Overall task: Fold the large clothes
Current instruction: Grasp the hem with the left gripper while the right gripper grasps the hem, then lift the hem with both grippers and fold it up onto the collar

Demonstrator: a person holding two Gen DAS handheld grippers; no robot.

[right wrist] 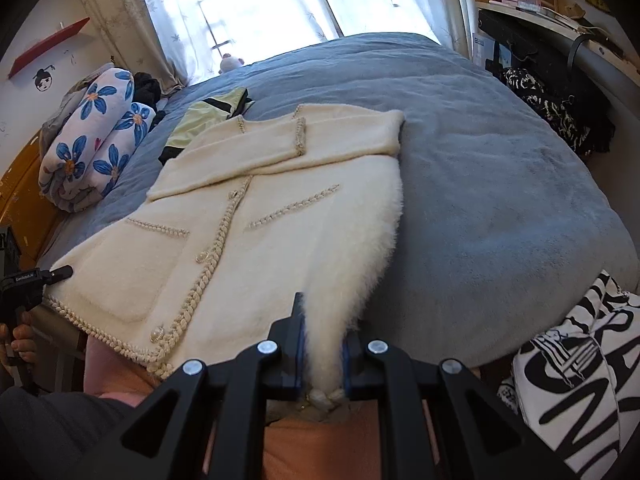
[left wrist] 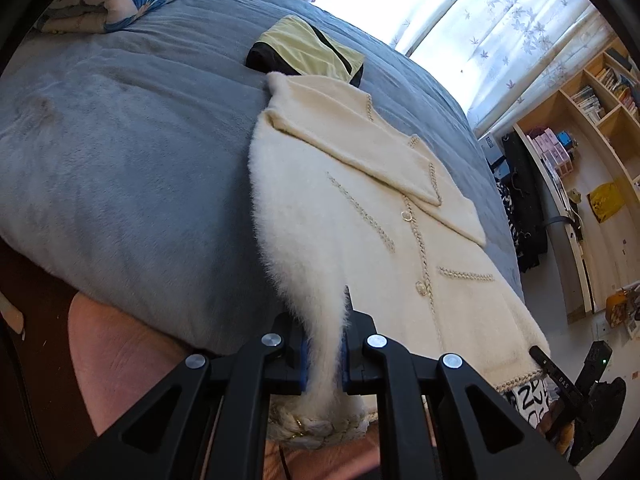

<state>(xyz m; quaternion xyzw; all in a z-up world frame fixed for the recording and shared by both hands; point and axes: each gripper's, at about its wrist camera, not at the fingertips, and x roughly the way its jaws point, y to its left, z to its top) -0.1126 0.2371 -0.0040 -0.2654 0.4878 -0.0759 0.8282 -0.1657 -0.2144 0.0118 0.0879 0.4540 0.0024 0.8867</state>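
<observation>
A cream fluffy cardigan [left wrist: 360, 208] with braided trim and pearl buttons lies flat on the blue bed [left wrist: 120, 152], its sleeves folded across the chest. My left gripper [left wrist: 324, 344] is shut on one bottom hem corner at the bed's near edge. My right gripper [right wrist: 322, 344] is shut on the other bottom hem corner of the cardigan [right wrist: 256, 216]. The right gripper also shows in the left wrist view [left wrist: 560, 376], and the left gripper shows in the right wrist view [right wrist: 44, 280].
A folded yellow-and-black garment [left wrist: 308, 50] lies just beyond the cardigan's collar. A rolled flower-print quilt [right wrist: 92, 140] lies at the head of the bed. A black-and-white printed cloth [right wrist: 576, 384] is at the right. A desk and shelves [left wrist: 580, 128] stand beside the bed.
</observation>
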